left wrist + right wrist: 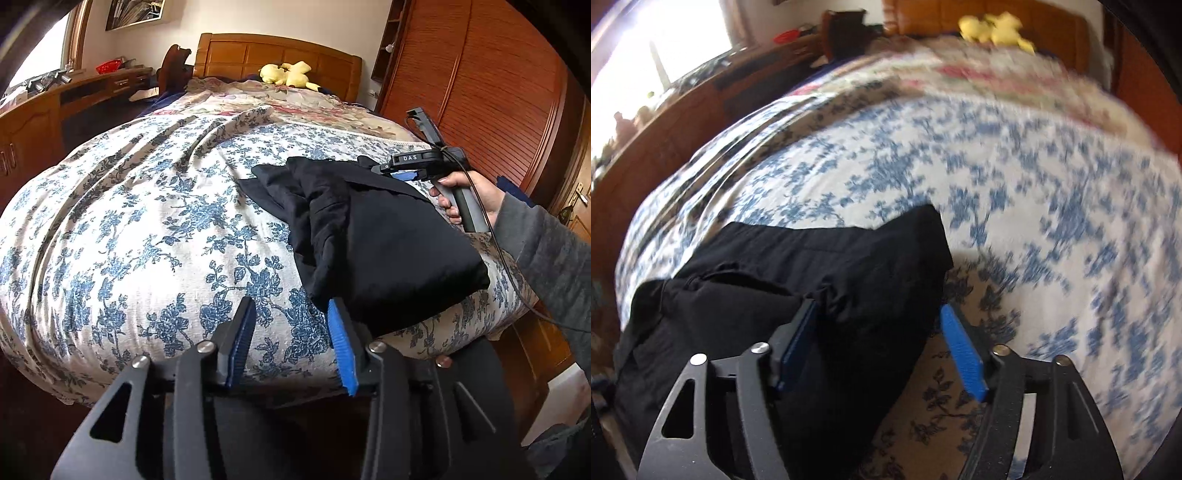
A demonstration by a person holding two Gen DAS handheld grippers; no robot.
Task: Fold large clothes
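Two grippers are out over the bed [122, 236], and both of yours stand released. Your left gripper [291, 332] has its blue pads parted above the flowered bedspread [155, 206], with nothing between them; its right pad sits just beside the near corner of the black garment [388, 251]. That garment lies folded in a thick bundle near the bed's right edge. Your right gripper [882, 354] has its pads spread wide, the garment's edge lying between them unpinched. A yellow plush toy [288, 74] rests by the headboard [277, 55].
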